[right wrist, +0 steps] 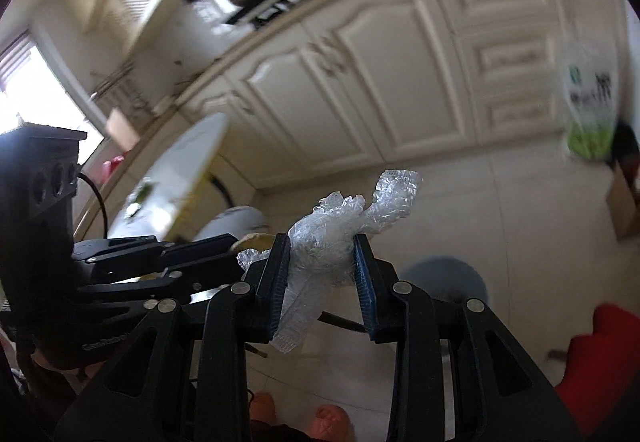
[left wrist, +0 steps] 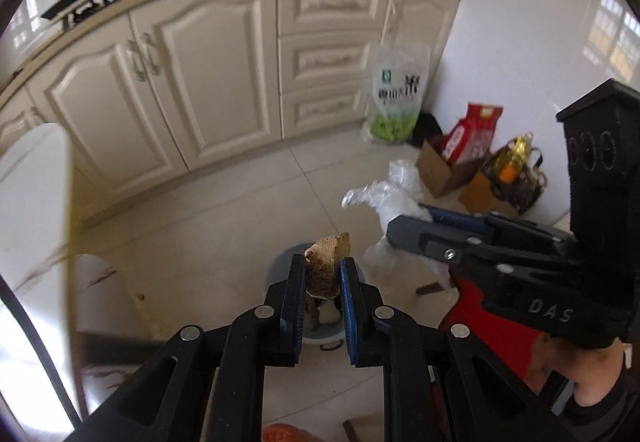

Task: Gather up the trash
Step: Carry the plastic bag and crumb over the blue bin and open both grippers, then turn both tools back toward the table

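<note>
My left gripper (left wrist: 323, 268) is shut on a brown, dried scrap of peel or bread (left wrist: 326, 266) and holds it right above a grey-blue trash bin (left wrist: 320, 334) on the floor. My right gripper (right wrist: 322, 256) is shut on a crumpled wad of clear plastic wrap (right wrist: 340, 230); that wad also shows in the left wrist view (left wrist: 394, 197), to the right of the left gripper at about the same height. The bin shows in the right wrist view (right wrist: 444, 278) as a blurred grey-blue round shape below and right of the wrap.
Cream kitchen cabinets (left wrist: 180, 73) run along the back. A white bag with green contents (left wrist: 396, 97), a cardboard box with a red pack (left wrist: 456, 157) and an oil bottle (left wrist: 516, 157) stand by the right wall. A white table edge (left wrist: 28, 201) is at left.
</note>
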`<state>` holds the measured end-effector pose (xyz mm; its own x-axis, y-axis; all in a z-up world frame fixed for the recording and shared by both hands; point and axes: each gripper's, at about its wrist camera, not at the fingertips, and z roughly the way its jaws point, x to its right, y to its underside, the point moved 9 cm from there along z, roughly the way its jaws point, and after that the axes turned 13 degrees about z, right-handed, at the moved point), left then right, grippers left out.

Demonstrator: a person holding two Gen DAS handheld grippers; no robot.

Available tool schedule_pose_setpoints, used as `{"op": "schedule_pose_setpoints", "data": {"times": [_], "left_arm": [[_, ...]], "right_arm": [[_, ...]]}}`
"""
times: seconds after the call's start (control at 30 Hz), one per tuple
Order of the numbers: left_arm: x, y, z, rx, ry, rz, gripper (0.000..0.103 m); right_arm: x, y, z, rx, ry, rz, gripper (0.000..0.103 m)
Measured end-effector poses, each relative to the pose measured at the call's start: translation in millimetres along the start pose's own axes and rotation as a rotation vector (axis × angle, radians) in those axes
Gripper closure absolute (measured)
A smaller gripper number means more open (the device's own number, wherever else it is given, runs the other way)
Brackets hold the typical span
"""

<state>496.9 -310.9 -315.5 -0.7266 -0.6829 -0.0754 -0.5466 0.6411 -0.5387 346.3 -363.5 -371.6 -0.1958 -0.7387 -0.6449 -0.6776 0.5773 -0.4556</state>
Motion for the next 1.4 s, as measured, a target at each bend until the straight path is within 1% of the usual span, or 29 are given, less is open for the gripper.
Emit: {"op": "schedule_pose_setpoints", "data": {"times": [0.1,0.17,0.2,0.23,0.27,0.3,0.33,0.37,0.4,0.53,0.6,0.67,0.7,0.73,0.77,0.8,0.87,0.97,1.1,1.17,1.23,1.3,1.4], "left_arm": [[0.7,-2.7,32.9,-0.048,0.001,0.007,0.09],[1.1,-1.9,55.0,-0.082,0.012,0.008,0.09],[2.4,-3.2,64.6,-0.098,0.016,0.008,0.09],[-4.2,-7.7,72.4,-0.107,0.019,0.007,0.09],[-3.0,-4.7,81.2,-0.122,0.023,0.004,0.09],[-7.3,-9.0,86.1,-0.131,0.025,0.004,0.09],[-7.5,-11.1,92.4,-0.138,0.027,0.003,0.09],[-8.1,-10.6,97.4,-0.142,0.028,0.001,0.09],[-11.3,-13.8,102.1,-0.147,0.031,-0.002,0.09],[-19.0,-21.2,121.8,-0.17,0.029,0.0,0.09],[-32.8,-29.9,133.6,-0.18,0.039,-0.003,0.089],[-32.9,-33.9,141.4,-0.188,0.021,-0.011,0.089],[-35.0,-38.3,147.6,-0.182,0.02,-0.009,0.084],[-33.0,-40.3,146.5,-0.177,0.02,-0.011,0.069],[-32.7,-42.9,148.6,-0.177,0.016,-0.013,0.06],[-33.6,-44.9,148.0,-0.173,0.005,-0.015,0.043],[-32.5,-47.6,133.5,-0.14,-0.02,-0.011,0.041],[-26.6,-45.8,106.2,-0.117,-0.02,-0.024,0.041],[-22.9,-40.1,53.8,-0.058,-0.051,-0.024,0.039],[-20.8,-34.7,24.7,-0.024,-0.075,-0.019,0.039],[-19.9,-28.2,-13.4,0.027,-0.113,-0.013,0.035],[-17.1,-19.5,-48.0,0.074,-0.133,-0.014,0.034],[-21.1,-2.4,-107.4,0.157,-0.184,-0.03,0.026]], "right_arm": [[35.9,-1.1,27.6,-0.03,0.005,0.06,0.072],[56.0,-2.3,47.0,-0.039,0.017,0.095,0.068],[64.3,-2.4,54.5,-0.045,0.025,0.108,0.063],[73.9,-2.2,61.3,-0.052,0.03,0.129,0.059],[83.2,-1.9,69.9,-0.064,0.025,0.155,0.058],[88.7,-0.7,75.2,-0.07,0.018,0.168,0.058],[95.9,1.2,80.6,-0.08,0.018,0.181,0.054],[102.0,4.2,84.5,-0.089,0.027,0.189,0.051],[108.4,6.7,88.1,-0.095,0.038,0.197,0.046],[123.7,15.0,87.9,-0.086,0.056,0.223,0.045],[128.9,17.5,84.7,-0.081,0.07,0.23,0.043],[130.5,19.5,78.6,-0.071,0.08,0.233,0.041],[129.7,19.1,76.9,-0.068,0.091,0.231,0.04],[129.8,18.8,72.9,-0.061,0.099,0.229,0.04],[128.6,18.1,67.9,-0.051,0.1,0.229,0.039],[127.2,17.3,62.1,-0.043,0.102,0.231,0.038],[122.6,14.4,50.7,-0.023,0.106,0.229,0.035],[108.1,11.6,28.5,0.01,0.098,0.212,0.035],[79.0,5.7,2.2,0.049,0.081,0.18,0.031],[57.2,2.9,-13.5,0.07,0.069,0.151,0.03],[36.3,0.4,-26.6,0.09,0.054,0.123,0.029],[8.7,-2.8,-41.0,0.116,0.037,0.086,0.028],[-38.7,-4.9,-58.5,0.148,0.008,0.021,0.027]]}}
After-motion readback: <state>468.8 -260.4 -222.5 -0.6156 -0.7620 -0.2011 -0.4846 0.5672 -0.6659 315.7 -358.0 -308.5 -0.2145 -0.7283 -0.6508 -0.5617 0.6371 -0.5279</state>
